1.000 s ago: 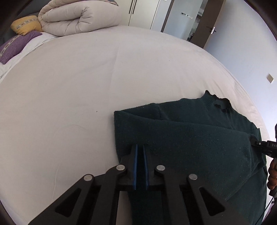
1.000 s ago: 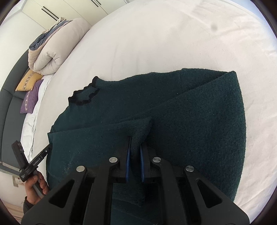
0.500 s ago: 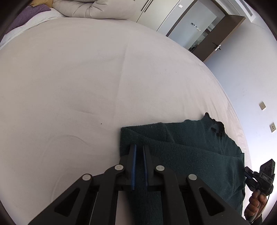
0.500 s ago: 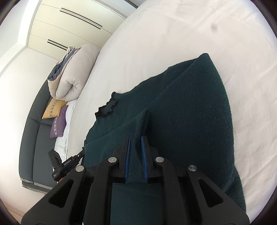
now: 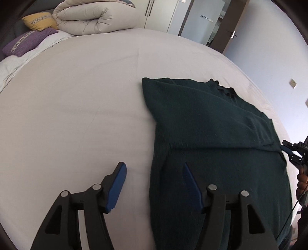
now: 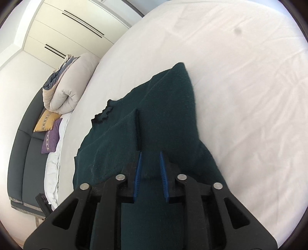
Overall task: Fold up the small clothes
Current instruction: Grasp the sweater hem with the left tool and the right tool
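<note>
A dark green knitted sweater [image 5: 211, 125] lies folded on the white bed [image 5: 77, 96], its frilled collar at the far side. My left gripper [image 5: 154, 171] is open and empty above the sweater's near left edge. One blue fingertip [image 5: 119, 173] is over the sheet, the other over the knit. In the right wrist view the sweater [image 6: 163, 119] runs away from my right gripper [image 6: 150, 159]. Its jaws stand a little apart with sweater fabric between them. The right gripper also shows at the far right of the left wrist view [image 5: 294, 152].
A rolled beige duvet [image 5: 96, 17] and yellow [image 5: 38, 21] and purple pillows [image 5: 27, 42] lie at the head of the bed. A grey sofa [image 6: 25, 153] stands beside the bed. Wardrobe doors [image 6: 63, 34] and a room door are beyond.
My left gripper has opened and let go of the sweater, which now lies flat. My right gripper's jaws have widened slightly around the fabric.
</note>
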The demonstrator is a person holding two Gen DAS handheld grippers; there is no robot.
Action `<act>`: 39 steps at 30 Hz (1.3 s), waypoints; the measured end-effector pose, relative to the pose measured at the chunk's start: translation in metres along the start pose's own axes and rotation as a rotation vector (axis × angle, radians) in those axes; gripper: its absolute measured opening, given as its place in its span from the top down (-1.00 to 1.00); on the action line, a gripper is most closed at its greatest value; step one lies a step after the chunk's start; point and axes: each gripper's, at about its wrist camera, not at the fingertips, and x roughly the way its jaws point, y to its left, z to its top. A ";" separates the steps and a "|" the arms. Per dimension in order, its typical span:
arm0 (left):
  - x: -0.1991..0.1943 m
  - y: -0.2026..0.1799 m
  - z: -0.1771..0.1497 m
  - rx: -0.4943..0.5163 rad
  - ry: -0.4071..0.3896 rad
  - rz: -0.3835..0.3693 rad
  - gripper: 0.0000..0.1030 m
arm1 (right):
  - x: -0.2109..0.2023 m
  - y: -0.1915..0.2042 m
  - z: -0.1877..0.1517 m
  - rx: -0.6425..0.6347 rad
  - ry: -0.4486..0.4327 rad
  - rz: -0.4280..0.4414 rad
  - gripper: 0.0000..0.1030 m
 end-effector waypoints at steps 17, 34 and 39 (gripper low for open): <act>-0.096 0.010 -0.155 -0.096 0.167 -0.187 -0.51 | -0.158 -0.087 -0.185 0.044 0.026 0.114 -0.39; -0.096 0.018 -0.170 -0.104 0.304 -0.271 0.15 | -0.205 -0.113 -0.227 0.082 0.077 0.088 -0.39; -0.095 0.011 -0.171 -0.071 0.312 -0.242 0.57 | -0.207 -0.123 -0.227 0.101 0.115 0.060 -0.38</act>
